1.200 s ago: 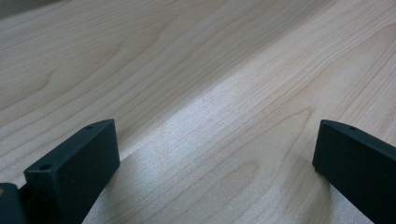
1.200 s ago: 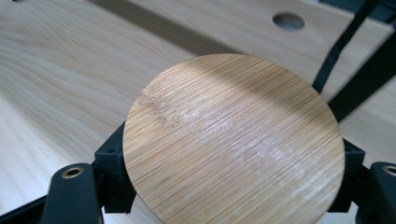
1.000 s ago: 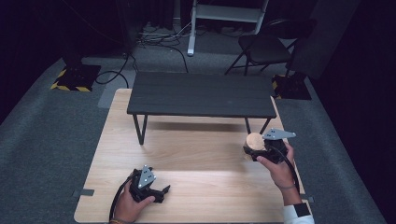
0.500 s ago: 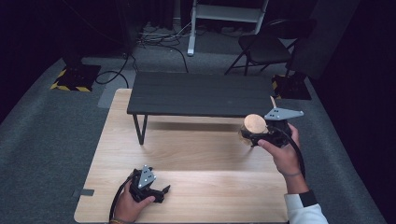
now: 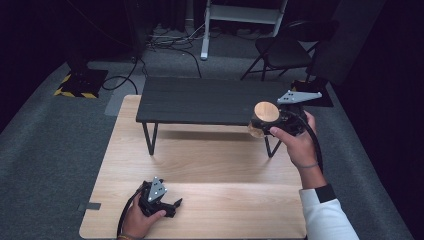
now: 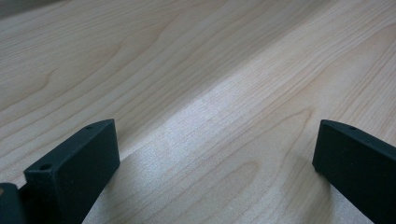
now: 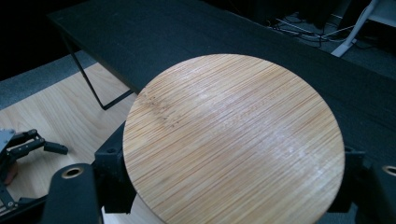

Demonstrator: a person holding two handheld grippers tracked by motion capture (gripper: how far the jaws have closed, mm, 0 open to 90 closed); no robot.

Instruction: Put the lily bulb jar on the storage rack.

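A round jar with a bamboo lid point(image 5: 265, 113) hangs in the air at the right front corner of the low black table point(image 5: 200, 100). My right gripper point(image 5: 270, 122) is shut on the jar, a jaw on each side just under the lid. In the right gripper view the bamboo lid point(image 7: 233, 140) covers most of the frame, with the black table point(image 7: 187, 37) behind it. My left gripper point(image 5: 172, 204) rests on the light wooden board point(image 5: 225, 170) at the front left. Its jaws stand wide open in the left gripper view point(image 6: 217, 154), with nothing between them.
The black table stands on thin metal legs point(image 5: 149, 137) across the back of the board. Grey carpet point(image 5: 50, 150) surrounds the board. A folding chair point(image 5: 282, 50) and cables point(image 5: 165, 40) lie behind the table. The left gripper point(image 7: 28, 144) shows far off in the right gripper view.
My right hand has carried the jar up and away from me, from above the board to the black table's right front corner. The left gripper has stayed still.
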